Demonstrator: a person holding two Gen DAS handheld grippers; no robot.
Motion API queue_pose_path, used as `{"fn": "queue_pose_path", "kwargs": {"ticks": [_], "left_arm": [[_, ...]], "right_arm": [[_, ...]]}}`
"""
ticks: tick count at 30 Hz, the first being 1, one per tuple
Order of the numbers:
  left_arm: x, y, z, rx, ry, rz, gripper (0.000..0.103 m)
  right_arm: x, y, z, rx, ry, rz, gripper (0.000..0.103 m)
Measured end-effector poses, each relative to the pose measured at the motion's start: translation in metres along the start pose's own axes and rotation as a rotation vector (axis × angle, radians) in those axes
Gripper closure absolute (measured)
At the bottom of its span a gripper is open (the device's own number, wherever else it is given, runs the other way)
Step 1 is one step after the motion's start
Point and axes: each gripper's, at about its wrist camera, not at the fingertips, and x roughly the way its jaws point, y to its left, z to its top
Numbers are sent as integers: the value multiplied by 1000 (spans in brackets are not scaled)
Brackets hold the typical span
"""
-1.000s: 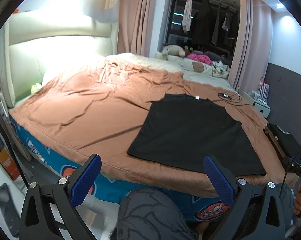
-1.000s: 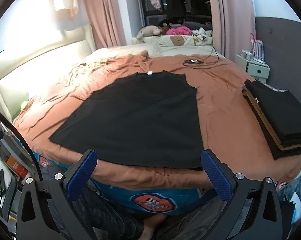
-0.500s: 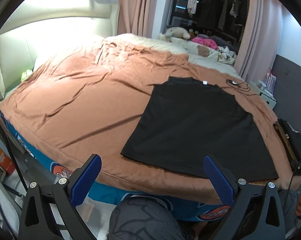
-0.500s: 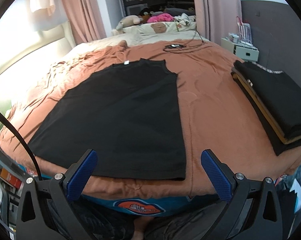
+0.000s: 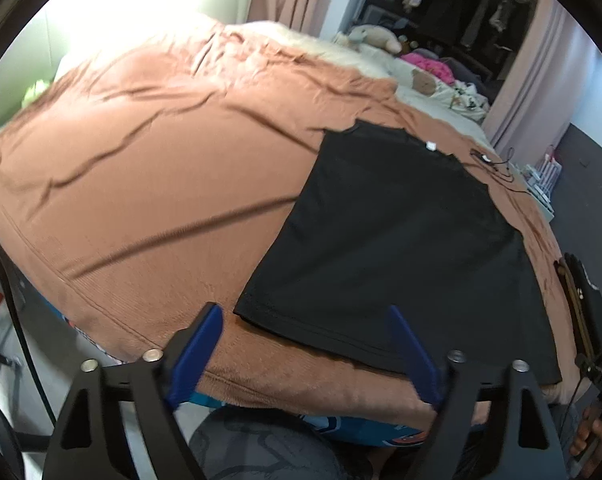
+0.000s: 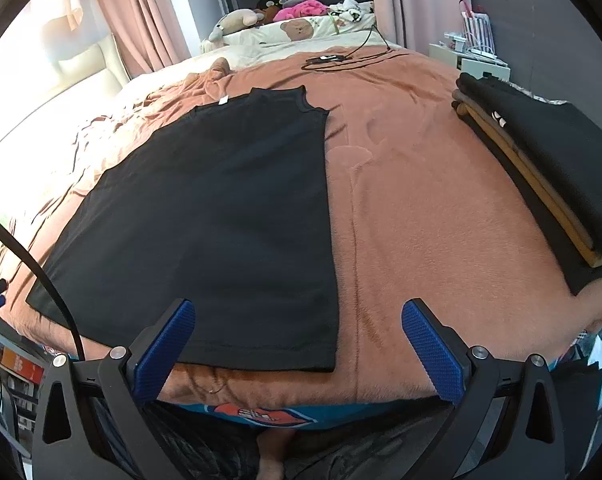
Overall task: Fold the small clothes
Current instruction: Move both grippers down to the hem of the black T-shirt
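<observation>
My left gripper (image 5: 305, 344) and right gripper (image 6: 297, 340) both gape wide, holding nothing. The black shirt (image 6: 205, 216) lies flat at frame centre, unfolded; a folded stack (image 6: 541, 176) sits right.

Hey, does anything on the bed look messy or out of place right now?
Little stands out. The black shirt lies flat and smooth, and the folded stack sits tidy near the bed's right edge. Only the brown blanket is wrinkled, and a phone with cable lies loose beyond the shirt.
</observation>
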Motion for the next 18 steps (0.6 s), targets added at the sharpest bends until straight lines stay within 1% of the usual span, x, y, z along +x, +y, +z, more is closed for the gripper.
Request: {"fn": "queue_pose_path", "kwargs": {"ticks": [1,3,4,5,6,9,11,13,15,16,18], "left_arm": [[5,2,0,-8,11,2,29],[17,6,0,-28,39,14,35],[22,9,0,-40,50,20,39],[26,12,0,-54,60,18,42],[29,14,-1,-62,66,16,43],[37,22,-1,-86,84,38,46],[39,27,0,-97,89,36,50],[40,32,1,-103,84,31,50],[41,35,1,-108,82,26,53],[41,36,2,-110,83,25,56],[43,39,2,-121,85,17,63]], "right_arm": [[5,-8,3,1,-8,4,1],[10,-16,4,3,-13,4,13],[13,-20,4,8,-3,12,16],[17,-23,4,15,13,23,23],[21,-26,3,22,25,30,26],[28,-33,3,38,49,38,32],[32,-36,4,46,59,42,36],[35,-37,5,54,69,42,38],[37,-39,4,64,79,37,42],[38,-41,3,72,87,39,44],[39,-43,0,89,108,45,53]]}}
